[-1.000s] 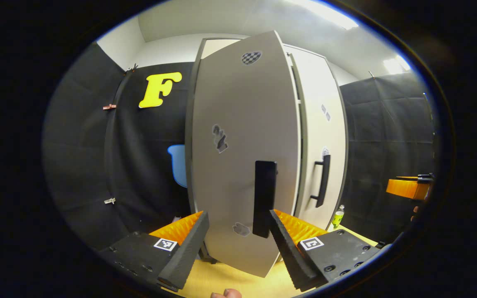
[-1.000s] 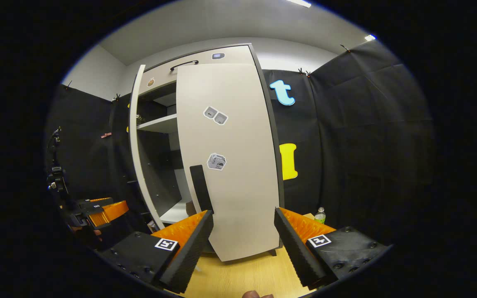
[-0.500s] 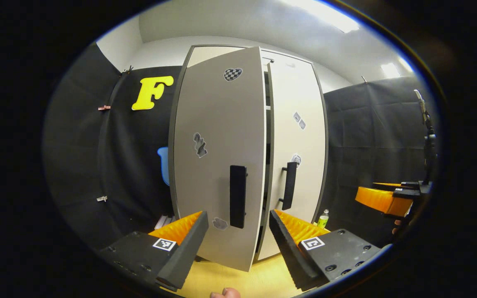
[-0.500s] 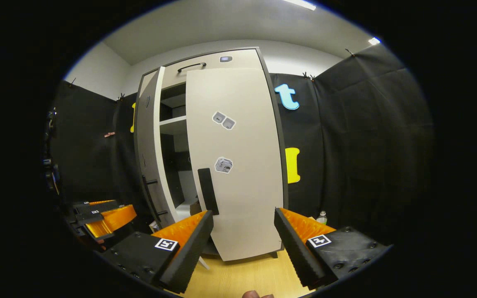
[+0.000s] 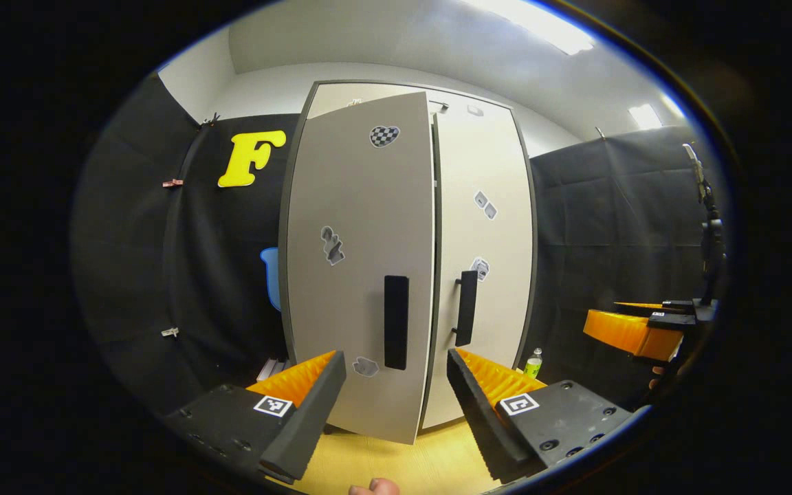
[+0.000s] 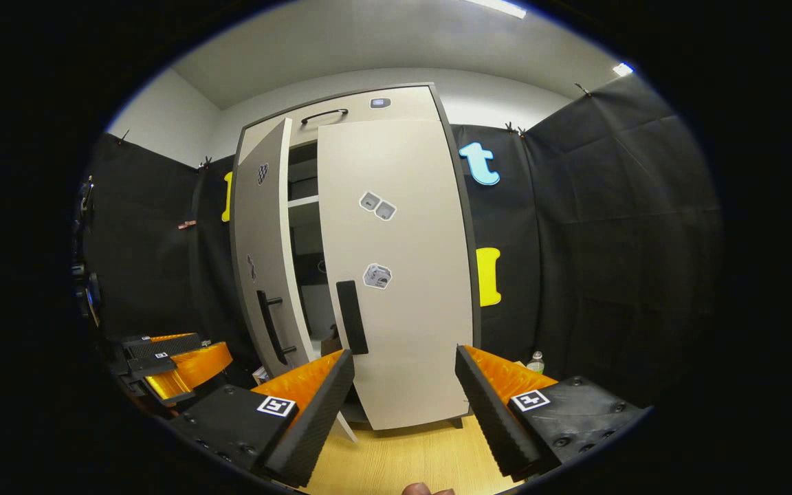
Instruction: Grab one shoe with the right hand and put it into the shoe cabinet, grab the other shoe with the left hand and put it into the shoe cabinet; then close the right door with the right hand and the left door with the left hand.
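In the left gripper view, the left door (image 5: 361, 275) has swung nearly flush with the cabinet (image 5: 478, 172); the left tool (image 5: 396, 399) stays spread, empty. In the right gripper view, a narrow gap remains beside the closed right door (image 6: 403, 275); the right tool (image 6: 403, 405) is spread. The shoes, presumably inside, are hidden.

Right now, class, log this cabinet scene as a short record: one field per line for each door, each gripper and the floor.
left door: ajar, shelves showing in the gap
right door: looks shut
left gripper: open, empty, facing the left door's handle
right gripper: open, empty, in front of the right door
floor: light wood
small bottle: right of the cabinet
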The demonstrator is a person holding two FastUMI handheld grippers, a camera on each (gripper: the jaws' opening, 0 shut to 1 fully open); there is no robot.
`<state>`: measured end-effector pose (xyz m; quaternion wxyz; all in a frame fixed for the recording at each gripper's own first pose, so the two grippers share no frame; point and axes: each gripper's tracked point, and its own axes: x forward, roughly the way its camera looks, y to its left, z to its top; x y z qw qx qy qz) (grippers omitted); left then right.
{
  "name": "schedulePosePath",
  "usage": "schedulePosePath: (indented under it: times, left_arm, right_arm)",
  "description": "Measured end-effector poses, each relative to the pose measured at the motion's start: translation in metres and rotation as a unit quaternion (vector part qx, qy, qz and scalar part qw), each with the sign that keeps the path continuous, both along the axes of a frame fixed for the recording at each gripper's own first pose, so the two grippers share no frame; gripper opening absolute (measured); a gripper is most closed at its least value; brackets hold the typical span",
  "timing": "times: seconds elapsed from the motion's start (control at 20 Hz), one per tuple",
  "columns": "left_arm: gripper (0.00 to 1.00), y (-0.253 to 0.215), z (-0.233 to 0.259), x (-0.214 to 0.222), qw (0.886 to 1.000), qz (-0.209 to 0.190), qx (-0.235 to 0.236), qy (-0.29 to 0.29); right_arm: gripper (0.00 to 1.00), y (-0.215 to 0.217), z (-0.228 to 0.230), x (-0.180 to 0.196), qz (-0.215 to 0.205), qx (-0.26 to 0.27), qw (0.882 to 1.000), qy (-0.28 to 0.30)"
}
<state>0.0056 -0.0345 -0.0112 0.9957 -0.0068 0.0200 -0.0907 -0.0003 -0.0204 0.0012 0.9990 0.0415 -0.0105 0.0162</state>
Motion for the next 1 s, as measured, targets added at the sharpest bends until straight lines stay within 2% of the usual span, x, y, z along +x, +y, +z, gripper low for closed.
schedulePosePath:
  times: [0.3,0.55,1.0]
  left_arm:
    - [0.93,0.003,-0.001,-0.004,1.000,0.009,0.000,0.004]
    - [0.93,0.020,0.001,0.013,1.000,0.014,0.007,0.008]
    - [0.93,0.018,-0.006,0.012,1.000,0.017,0.014,0.014]
  right_arm:
    - [0.98,-0.001,-0.002,-0.003,0.003,-0.003,1.000,0.002]
    - [0.98,-0.003,-0.003,-0.002,0.003,0.000,1.000,0.002]
    - [0.98,-0.005,-0.003,0.000,0.001,-0.001,1.000,0.001]
